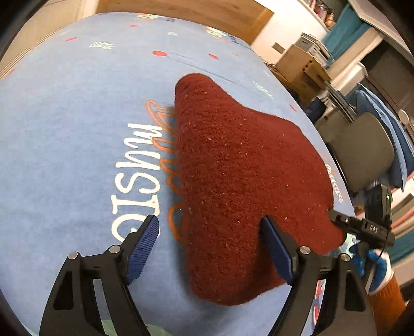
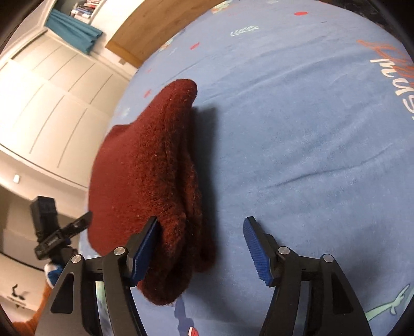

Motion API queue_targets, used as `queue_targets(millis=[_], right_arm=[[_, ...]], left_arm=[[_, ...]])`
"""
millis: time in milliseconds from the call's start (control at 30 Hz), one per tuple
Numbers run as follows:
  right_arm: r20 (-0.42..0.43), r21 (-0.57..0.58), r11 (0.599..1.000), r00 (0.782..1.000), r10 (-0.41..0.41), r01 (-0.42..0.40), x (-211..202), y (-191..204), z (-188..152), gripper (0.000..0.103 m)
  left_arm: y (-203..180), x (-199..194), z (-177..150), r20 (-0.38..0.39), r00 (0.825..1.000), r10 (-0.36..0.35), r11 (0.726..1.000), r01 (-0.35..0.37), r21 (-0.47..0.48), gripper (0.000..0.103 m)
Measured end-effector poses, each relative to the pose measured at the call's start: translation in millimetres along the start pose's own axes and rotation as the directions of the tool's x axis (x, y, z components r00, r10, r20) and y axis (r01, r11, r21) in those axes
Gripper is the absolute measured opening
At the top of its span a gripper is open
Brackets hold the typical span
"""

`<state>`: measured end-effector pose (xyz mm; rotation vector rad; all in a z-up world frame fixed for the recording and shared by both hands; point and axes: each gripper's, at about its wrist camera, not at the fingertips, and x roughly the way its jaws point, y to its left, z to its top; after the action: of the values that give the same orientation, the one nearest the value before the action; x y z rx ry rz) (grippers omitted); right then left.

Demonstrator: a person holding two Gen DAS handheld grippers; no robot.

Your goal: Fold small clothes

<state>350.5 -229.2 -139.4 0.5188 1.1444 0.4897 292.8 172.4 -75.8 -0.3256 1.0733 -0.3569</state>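
A dark red fuzzy knit garment (image 1: 240,181) lies folded over in layers on the blue printed cloth (image 1: 64,124). My left gripper (image 1: 209,227) is open just above its near edge, with the right finger over the fabric and the left finger over the cloth. The garment also shows in the right wrist view (image 2: 150,165), with stacked layers along its right side. My right gripper (image 2: 200,230) is open at the garment's near end, its left pad (image 2: 145,248) touching the fabric. The other gripper (image 2: 77,222) shows at the garment's left edge.
The blue cloth (image 2: 297,129) has white and orange lettering (image 1: 139,165) and small prints. Off the table's right side stand a grey chair (image 1: 362,147), cardboard boxes (image 1: 302,67) and shelves. White cabinet doors (image 2: 44,103) and a wooden panel (image 2: 155,23) lie beyond.
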Motion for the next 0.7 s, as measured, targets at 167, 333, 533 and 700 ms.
queue_targets(millis=[167,333,533,700], right_arm=[[0.019,-0.024,0.993,0.993,-0.113,0.113,-9.7,16.3,5.5,0.067],[0.079,-0.050,0.976,0.975,-0.206,0.210,-37.0,39.5,-5.2,0.067],[0.178,-0.077,0.960,0.951,-0.252,0.269,-90.3,69.6,-42.0,0.067],[0.229,-0.124,0.937,0.928,-0.294,0.328,-124.4,98.1,-82.9,0.069]], left_arm=[[-28.8,-20.1,-6.5,0.042,0.996,0.073,0.996,-0.075,0.039,0.077],[-73.9,-44.9,-19.9,0.124,0.982,0.146,0.985,-0.155,0.069,0.077],[-113.2,-75.4,-50.4,0.203,0.953,0.226,0.968,-0.242,0.062,0.078],[-134.6,-89.6,-81.3,0.224,0.939,0.260,0.958,-0.280,0.060,0.080]])
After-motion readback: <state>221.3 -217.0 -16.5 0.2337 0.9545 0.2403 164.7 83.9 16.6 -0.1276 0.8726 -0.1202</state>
